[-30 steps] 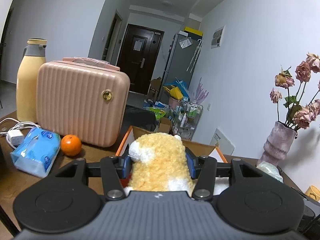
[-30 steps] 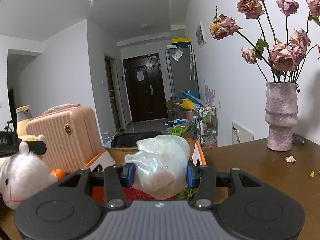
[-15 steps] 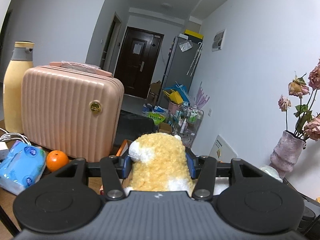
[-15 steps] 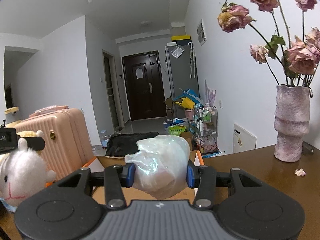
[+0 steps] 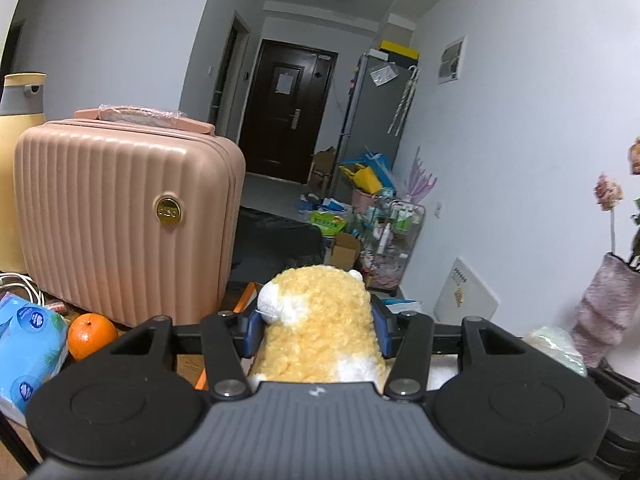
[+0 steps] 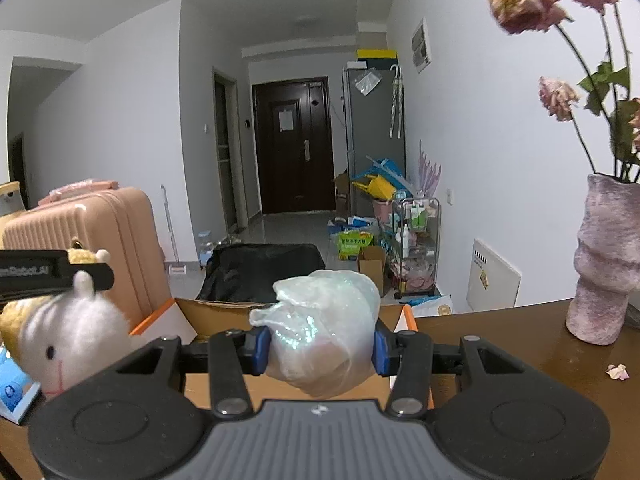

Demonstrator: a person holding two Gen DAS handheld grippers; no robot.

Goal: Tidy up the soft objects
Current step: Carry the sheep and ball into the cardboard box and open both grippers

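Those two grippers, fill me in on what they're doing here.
A person is tidying soft things with a handheld gripper in each hand. The left gripper is shut on a yellow and white plush toy; the right gripper is shut on a pearly, shiny soft bundle. Both are held up over the wooden table, just in front of an open cardboard box with orange flaps. Neither item is in the box yet. A pink suitcase stands to the left.

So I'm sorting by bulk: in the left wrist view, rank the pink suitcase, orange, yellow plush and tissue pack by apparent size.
1. pink suitcase
2. yellow plush, though nearness inflates it
3. tissue pack, partly cropped, so unsure
4. orange
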